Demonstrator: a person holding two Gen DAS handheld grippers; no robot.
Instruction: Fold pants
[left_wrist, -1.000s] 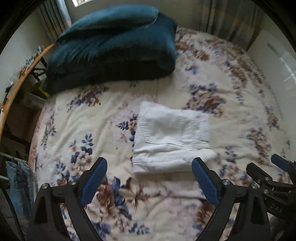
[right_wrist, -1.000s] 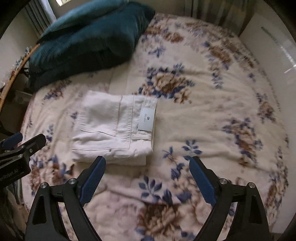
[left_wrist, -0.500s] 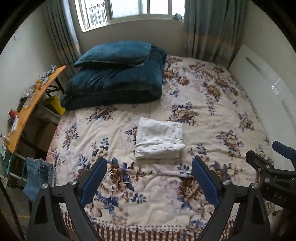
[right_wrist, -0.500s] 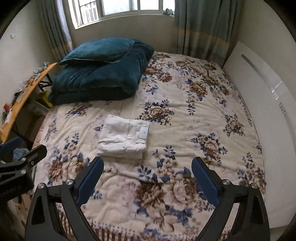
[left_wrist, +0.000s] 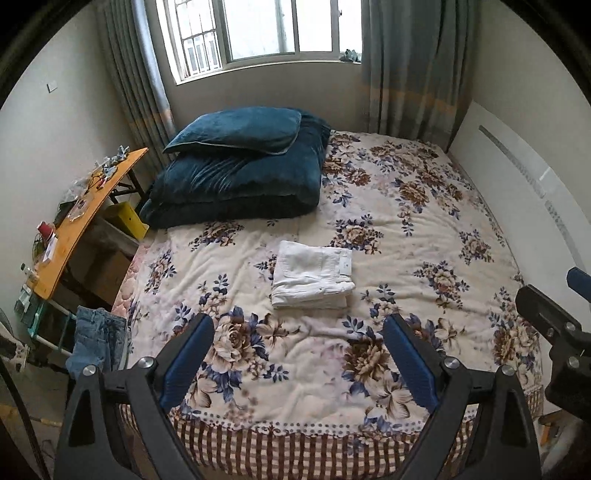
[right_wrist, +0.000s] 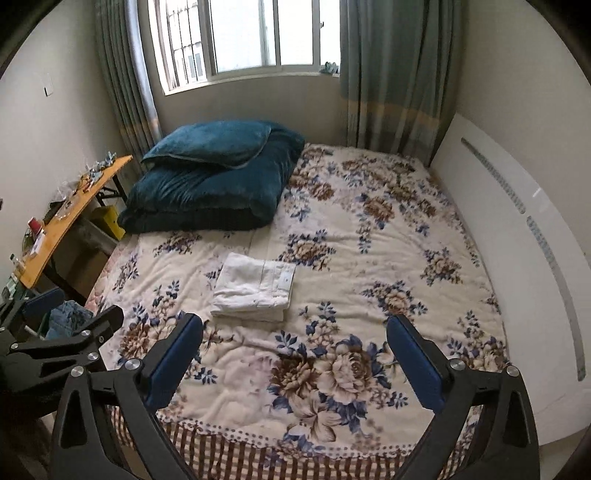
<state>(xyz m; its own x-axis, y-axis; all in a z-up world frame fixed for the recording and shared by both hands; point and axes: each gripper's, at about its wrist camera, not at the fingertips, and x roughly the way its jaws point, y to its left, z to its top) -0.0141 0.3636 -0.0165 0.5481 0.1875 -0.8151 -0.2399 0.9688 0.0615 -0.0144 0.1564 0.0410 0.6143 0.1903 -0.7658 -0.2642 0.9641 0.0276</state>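
Observation:
The white pants (left_wrist: 313, 275) lie folded into a small rectangle near the middle of the floral bed (left_wrist: 424, 221); they also show in the right wrist view (right_wrist: 255, 287). My left gripper (left_wrist: 297, 362) is open and empty, held above the bed's foot, well short of the pants. My right gripper (right_wrist: 293, 363) is open and empty too, also back over the foot of the bed. Each gripper shows at the edge of the other's view: the right one (left_wrist: 554, 325) and the left one (right_wrist: 55, 332).
A dark teal folded duvet with a pillow (left_wrist: 240, 170) lies at the head of the bed. An orange side table (left_wrist: 77, 218) with clutter stands on the left, blue jeans (left_wrist: 96, 339) hang below it. A white panel (right_wrist: 517, 240) lines the right side.
Both grippers have pulled back and up, away from the folded pants, so the whole bed and the window have come into view. The pants have not moved.

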